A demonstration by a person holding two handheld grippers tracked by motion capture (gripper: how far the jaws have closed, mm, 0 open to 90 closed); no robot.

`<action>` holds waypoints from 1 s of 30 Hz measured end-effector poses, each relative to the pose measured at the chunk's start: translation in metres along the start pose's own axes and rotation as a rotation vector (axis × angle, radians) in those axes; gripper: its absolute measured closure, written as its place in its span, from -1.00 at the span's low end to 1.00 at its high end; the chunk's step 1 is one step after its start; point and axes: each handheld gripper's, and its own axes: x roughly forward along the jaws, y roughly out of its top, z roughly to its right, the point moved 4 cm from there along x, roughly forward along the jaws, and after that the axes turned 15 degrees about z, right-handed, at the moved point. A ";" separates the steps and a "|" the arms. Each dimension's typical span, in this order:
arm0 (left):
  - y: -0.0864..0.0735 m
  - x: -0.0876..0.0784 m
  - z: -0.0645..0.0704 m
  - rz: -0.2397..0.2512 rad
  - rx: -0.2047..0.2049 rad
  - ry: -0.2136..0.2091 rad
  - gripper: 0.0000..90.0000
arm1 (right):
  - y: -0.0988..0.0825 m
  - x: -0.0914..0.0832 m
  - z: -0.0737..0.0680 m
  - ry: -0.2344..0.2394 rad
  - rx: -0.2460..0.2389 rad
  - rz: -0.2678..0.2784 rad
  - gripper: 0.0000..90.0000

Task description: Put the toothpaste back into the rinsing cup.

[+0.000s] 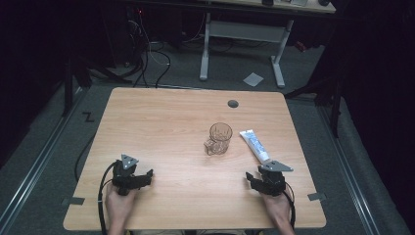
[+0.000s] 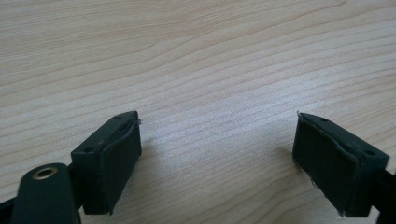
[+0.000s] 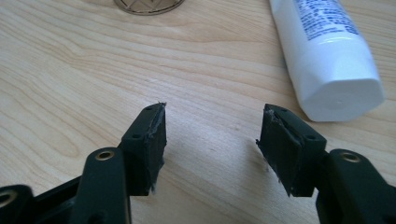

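A clear glass mug [image 1: 219, 138] with a handle stands upright a little right of the table's middle; its base [image 3: 148, 4] shows at the top edge of the right gripper view. A white tube [image 1: 254, 145] with blue print lies flat just right of the mug, its cap end [image 3: 327, 51] pointing toward my right gripper. My right gripper [image 3: 214, 107] rests near the front right of the table [image 1: 166, 122], open, with bare wood between its pads and the tube's cap just beyond its right pad. My left gripper [image 2: 218, 119] sits at the front left, open wide over bare wood.
A small round grey grommet [image 1: 233, 104] sits near the table's far edge. Beyond the table stand the white legs of a desk [image 1: 242, 34], with cables on the grey floor. Bare wood stretches between the two grippers.
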 end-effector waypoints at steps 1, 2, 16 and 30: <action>0.000 0.000 0.000 0.000 0.000 0.000 -0.65 | 0.000 -0.001 0.002 -0.003 -0.002 -0.001 -0.11; 0.000 0.000 0.000 -0.001 0.000 -0.001 -0.65 | 0.000 -0.002 0.003 -0.006 0.007 -0.005 -0.11; 0.000 0.000 0.000 -0.003 0.000 -0.001 -0.65 | -0.007 -0.018 0.017 -0.023 0.076 0.014 -0.16; 0.000 0.000 0.000 -0.003 0.000 -0.001 -0.65 | -0.004 -0.030 0.030 -0.039 0.090 0.054 -0.19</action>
